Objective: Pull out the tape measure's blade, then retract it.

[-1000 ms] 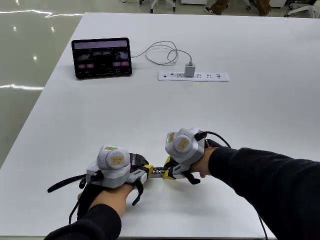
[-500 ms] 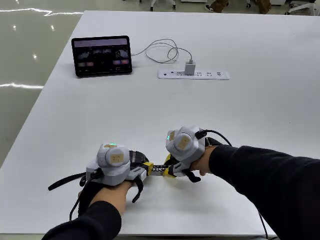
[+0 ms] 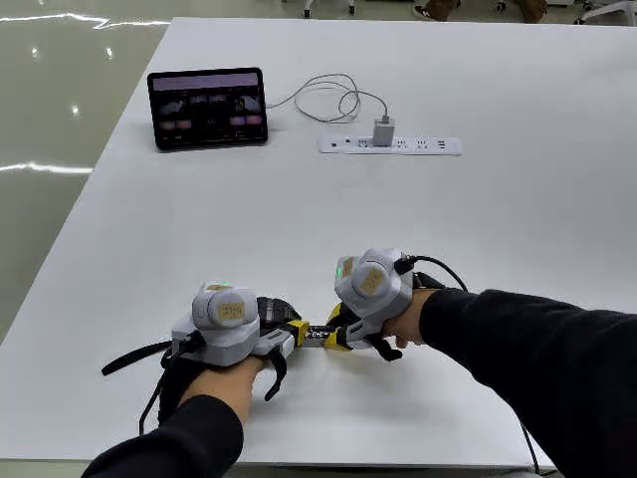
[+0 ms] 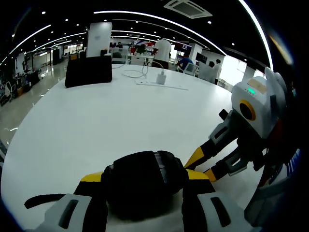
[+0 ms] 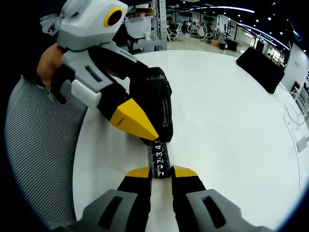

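Two grippers meet near the front edge of the table (image 3: 468, 229) in the head view. The left gripper (image 3: 289, 337) is clamped on the black tape measure (image 3: 273, 310), which sits on the table. The right gripper (image 3: 334, 339) comes in from the other side and pinches the blade (image 3: 315, 337), a short length of which runs between them. Dark sleeves reach in from below. At the far side, well apart from the work, a tablet (image 3: 207, 108) stands propped up. A power strip (image 3: 390, 145) lies to its right with a charger (image 3: 384, 131) plugged into it, and a looped cable (image 3: 323, 98) runs from the charger towards the tablet. In the left gripper view, the tape measure rests on the table between that gripper's two yellow-tipped jaws, which press on its sides. The right gripper enters from the right, its yellow tips close together just beside the tape measure. In the right gripper view, the numbered blade runs straight from the tape measure's mouth into the narrow gap between the right gripper's jaws, which are closed on it. The left gripper reaches in from the upper left, one yellow tip flat against the tape measure's side.
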Demonstrator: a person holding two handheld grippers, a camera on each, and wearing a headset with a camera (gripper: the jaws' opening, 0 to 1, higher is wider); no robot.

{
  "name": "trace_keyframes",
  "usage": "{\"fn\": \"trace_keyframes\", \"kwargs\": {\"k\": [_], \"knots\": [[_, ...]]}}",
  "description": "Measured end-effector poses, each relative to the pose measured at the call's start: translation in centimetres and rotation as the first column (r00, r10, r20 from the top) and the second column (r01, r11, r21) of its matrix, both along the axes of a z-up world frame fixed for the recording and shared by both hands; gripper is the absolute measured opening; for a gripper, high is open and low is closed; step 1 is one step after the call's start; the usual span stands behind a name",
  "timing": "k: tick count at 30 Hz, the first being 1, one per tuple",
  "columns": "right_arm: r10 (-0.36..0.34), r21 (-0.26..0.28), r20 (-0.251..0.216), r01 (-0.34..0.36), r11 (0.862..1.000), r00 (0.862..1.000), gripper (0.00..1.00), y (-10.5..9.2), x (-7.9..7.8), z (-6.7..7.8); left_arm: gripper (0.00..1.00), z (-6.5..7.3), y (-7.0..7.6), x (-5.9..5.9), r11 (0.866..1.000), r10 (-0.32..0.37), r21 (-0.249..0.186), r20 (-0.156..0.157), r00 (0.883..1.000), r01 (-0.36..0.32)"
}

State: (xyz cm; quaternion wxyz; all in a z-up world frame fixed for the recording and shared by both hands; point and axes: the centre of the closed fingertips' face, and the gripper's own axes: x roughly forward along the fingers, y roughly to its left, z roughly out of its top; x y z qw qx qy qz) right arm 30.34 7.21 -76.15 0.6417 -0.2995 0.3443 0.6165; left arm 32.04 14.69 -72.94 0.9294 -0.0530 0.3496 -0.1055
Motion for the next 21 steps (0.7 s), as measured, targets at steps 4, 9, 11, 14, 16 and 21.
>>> {"fn": "trace_keyframes", "kwargs": {"k": [4,9,11,14,16,21], "knots": [[0.012,0.002,0.003,-0.012,1.0,1.0,0.11,0.5,-0.1,0.0,0.58,0.0,0.0,0.0,1.0,0.0,-0.002,-0.002,1.0,0.0],[0.017,0.005,0.001,-0.017,1.0,1.0,0.11,0.7,0.0,0.0,0.58,0.0,0.0,-0.1,1.0,-0.004,0.001,-0.004,1.0,0.004],[0.014,0.008,-0.001,-0.014,1.0,1.0,0.11,0.8,0.0,0.0,0.58,0.0,0.0,-0.1,1.0,-0.004,0.001,-0.004,1.0,0.004],[0.015,0.007,0.002,-0.015,1.0,1.0,0.11,0.8,0.0,-0.1,0.58,0.0,0.0,-0.1,1.0,-0.005,0.002,-0.004,1.0,0.005],[0.013,0.007,0.004,-0.013,1.0,1.0,0.11,0.9,0.0,0.0,0.58,0.0,0.0,-0.1,1.0,-0.005,-0.001,-0.004,1.0,0.005],[0.018,0.01,0.01,-0.019,1.0,1.0,0.11,1.2,-0.1,0.0,0.58,0.0,0.0,-0.1,1.0,-0.005,-0.002,-0.004,1.0,0.005]]}}
